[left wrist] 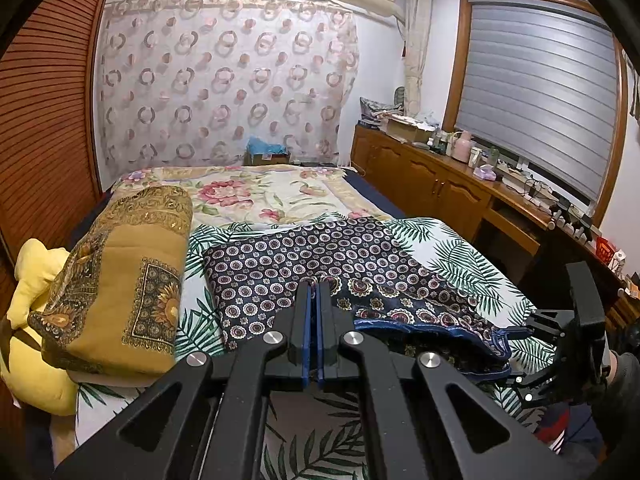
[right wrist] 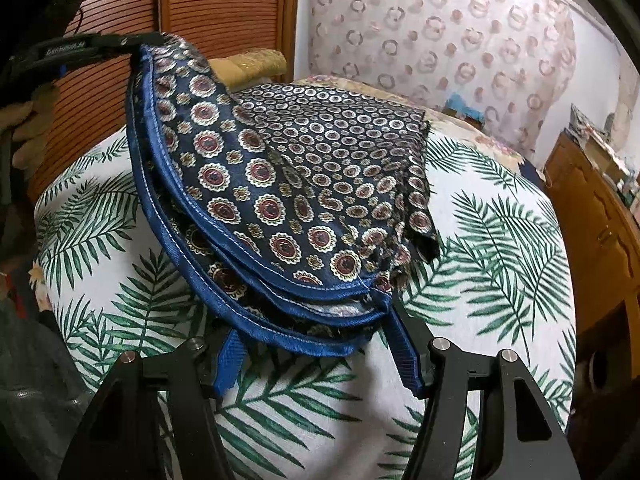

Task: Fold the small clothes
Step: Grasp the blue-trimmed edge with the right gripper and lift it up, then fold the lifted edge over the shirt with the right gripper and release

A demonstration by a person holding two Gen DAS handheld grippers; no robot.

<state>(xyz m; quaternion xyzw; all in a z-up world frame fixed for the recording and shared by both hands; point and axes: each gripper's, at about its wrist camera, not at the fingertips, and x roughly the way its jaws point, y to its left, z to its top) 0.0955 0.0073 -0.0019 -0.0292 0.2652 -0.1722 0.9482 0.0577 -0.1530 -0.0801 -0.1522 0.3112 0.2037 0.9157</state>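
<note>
Step in hand: a fold of the patterned scarf [right wrist: 304, 184] is being carried out, its blue-hemmed edge raised off the palm-leaf sheet [right wrist: 500, 240] on the bed.
Scarf's place: lying mid-bed in the left wrist view, with the folded mustard cloth [left wrist: 120, 280] beside it at nine o'clock.
Left gripper [left wrist: 314, 292]: pressed together and pinching the scarf's hem; in the right wrist view it is lifting that corner at eleven o'clock.
Right gripper [right wrist: 316, 344]: standing spread, the hem's lower corner lying between its fingers, not visibly pinched.
Next move: probably closing on that corner, then both carrying the hem over towards twelve o'clock, keeping the layers aligned.
</note>
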